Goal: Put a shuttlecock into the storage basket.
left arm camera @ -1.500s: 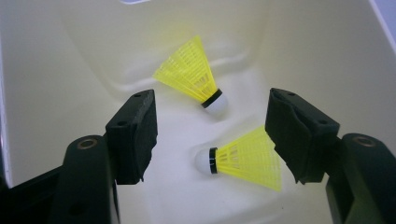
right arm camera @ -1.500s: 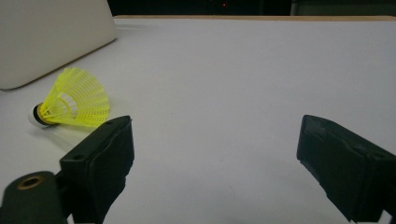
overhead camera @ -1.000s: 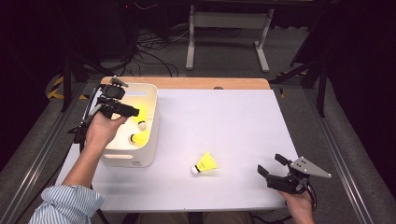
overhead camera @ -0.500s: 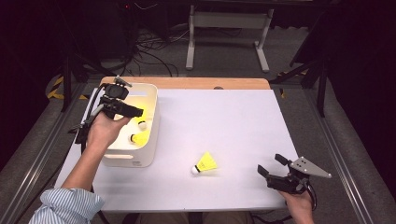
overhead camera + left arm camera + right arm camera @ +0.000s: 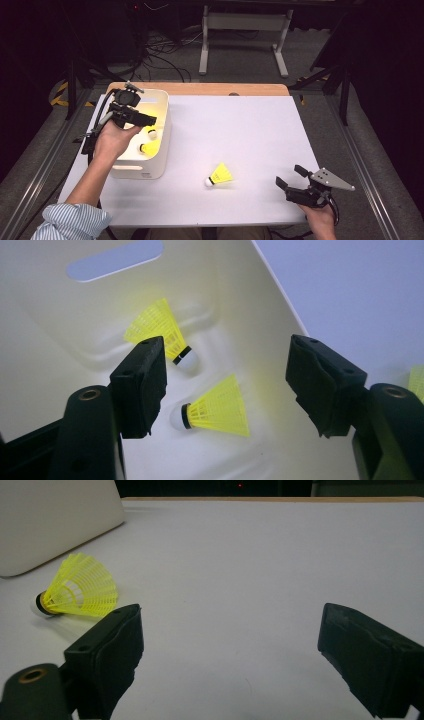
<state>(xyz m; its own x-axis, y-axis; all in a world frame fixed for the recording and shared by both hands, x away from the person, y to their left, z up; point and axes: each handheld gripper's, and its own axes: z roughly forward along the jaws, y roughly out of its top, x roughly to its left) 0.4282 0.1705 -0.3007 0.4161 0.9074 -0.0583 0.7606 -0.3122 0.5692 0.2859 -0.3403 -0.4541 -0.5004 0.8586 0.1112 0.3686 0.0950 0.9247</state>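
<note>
A cream bin stands at the table's left side, with two yellow shuttlecocks on its floor. My left gripper hangs over the bin, open, nothing between its jaws. In the high view the two shuttlecocks show by its tips. A third yellow shuttlecock lies on the white tabletop, cork end toward the front left. My right gripper rests open near the table's front right edge; in the right gripper view that shuttlecock lies off to the left of its jaws.
The white tabletop has a wooden strip along its far edge. Beyond it are a metal stand and cables on the floor. Rails run along both sides of the table.
</note>
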